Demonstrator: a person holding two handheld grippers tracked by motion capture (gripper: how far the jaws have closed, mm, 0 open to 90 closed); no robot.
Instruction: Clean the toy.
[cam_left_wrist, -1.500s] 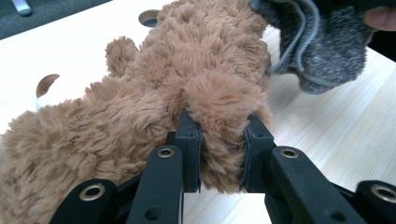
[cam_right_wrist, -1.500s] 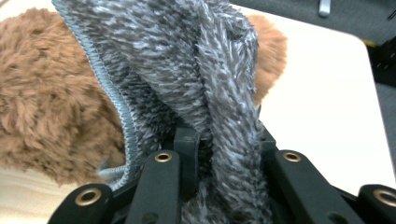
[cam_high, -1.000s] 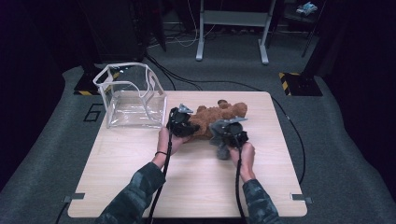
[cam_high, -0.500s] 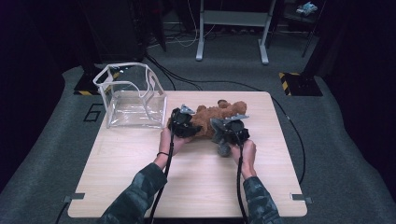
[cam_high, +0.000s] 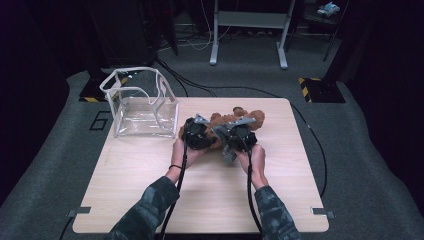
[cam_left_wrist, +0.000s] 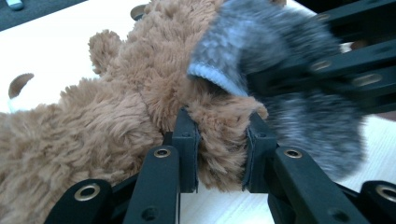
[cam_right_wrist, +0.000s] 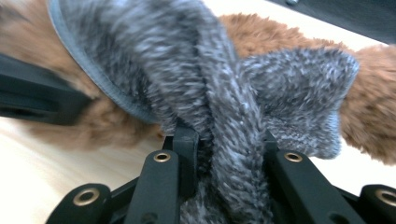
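A brown plush bear (cam_left_wrist: 116, 112) is lying on its side near the middle of the light wooden table (cam_high: 210, 200), toward its far half, with a grey knitted garment (cam_right_wrist: 219, 93) pulled partly over it. In the left gripper view, the left gripper (cam_left_wrist: 219, 154) is pinching a tuft of the bear's brown fur between its two black jaws, the pads pressing in from both sides, just beside the garment's pale ribbed hem. In the right gripper view, the right gripper (cam_right_wrist: 229, 158) is clamping a bunched fold of the grey garment, which is rising in a thick band between its jaws and draping across the bear's body. From the high view, both grippers are sitting close together at the near side of the toy, with the person's hands behind them and camouflage sleeves (cam_high: 150, 215) coming in from below. A clear plastic box (cam_high: 142, 105) with a white frame is standing on the table's far left corner, near the bear but apart from it.
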